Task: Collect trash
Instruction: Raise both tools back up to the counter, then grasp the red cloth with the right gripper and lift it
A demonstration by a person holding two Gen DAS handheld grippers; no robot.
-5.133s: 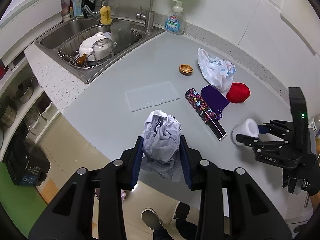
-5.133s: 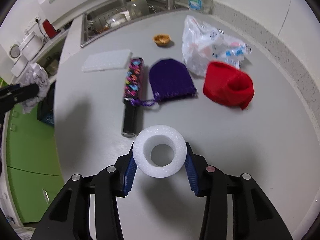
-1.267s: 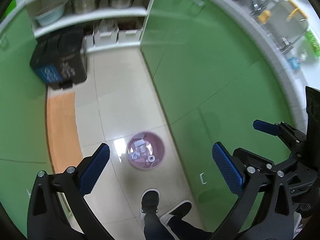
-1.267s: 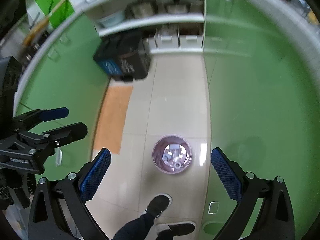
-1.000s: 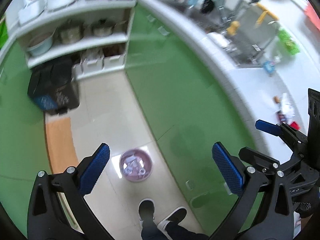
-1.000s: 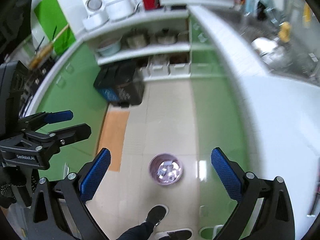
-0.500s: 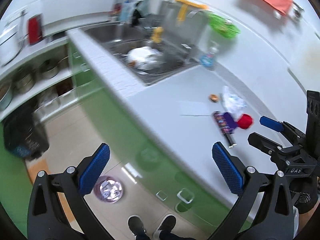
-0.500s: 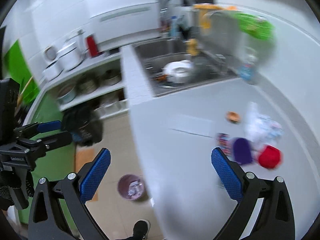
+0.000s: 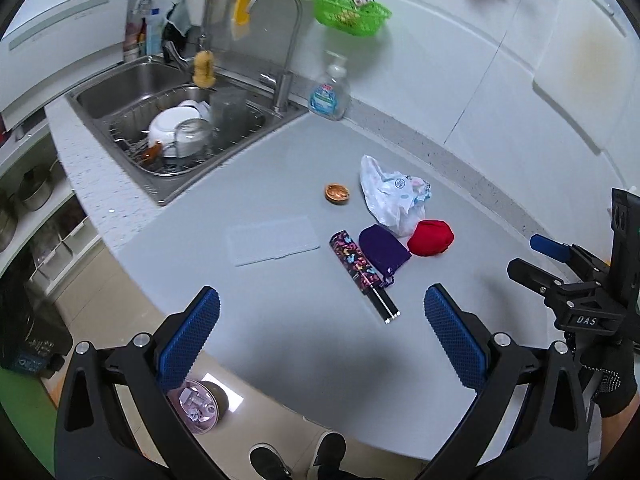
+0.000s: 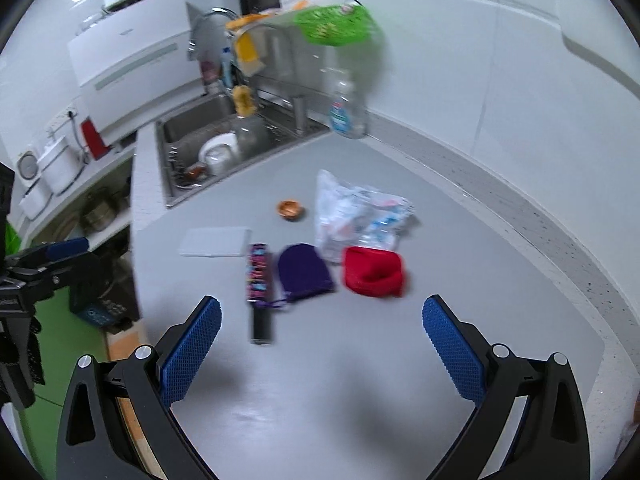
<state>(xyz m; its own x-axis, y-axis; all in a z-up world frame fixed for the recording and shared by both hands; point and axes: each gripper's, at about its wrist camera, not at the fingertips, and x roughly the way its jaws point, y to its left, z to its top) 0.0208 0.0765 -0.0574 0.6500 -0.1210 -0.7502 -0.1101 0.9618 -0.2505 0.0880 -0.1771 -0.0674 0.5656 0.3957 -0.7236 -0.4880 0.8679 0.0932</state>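
Both grippers hover open and empty over the near edge of the grey countertop [image 9: 304, 320]. In the left wrist view, my left gripper [image 9: 320, 332] faces a patterned folded umbrella [image 9: 362, 272], a purple pouch [image 9: 384, 248], a red cloth [image 9: 431, 233], a crumpled white plastic bag [image 9: 394, 196], a small orange dish [image 9: 337, 193] and a flat white sheet [image 9: 272, 240]. My right gripper [image 10: 320, 344] sees the same bag [image 10: 360, 216], dish [image 10: 291, 209] and sheet [image 10: 216, 242], slightly blurred. A pink trash bin [image 9: 196, 400] with scraps stands on the floor below the left gripper.
A steel sink [image 9: 96, 98] holding dishes lies at the back left, with a soap bottle [image 9: 328, 96] and a green basket [image 9: 352, 8] behind it. The right gripper [image 9: 530, 258] shows at the right edge, held by a gloved hand [image 9: 608, 384]. A person's shoes [image 9: 296, 456] stand below.
Five seconds ago the left held crumpled paper and the right a foam ring. Both opened empty over the floor bin, then swung up from the floor to face the countertop.
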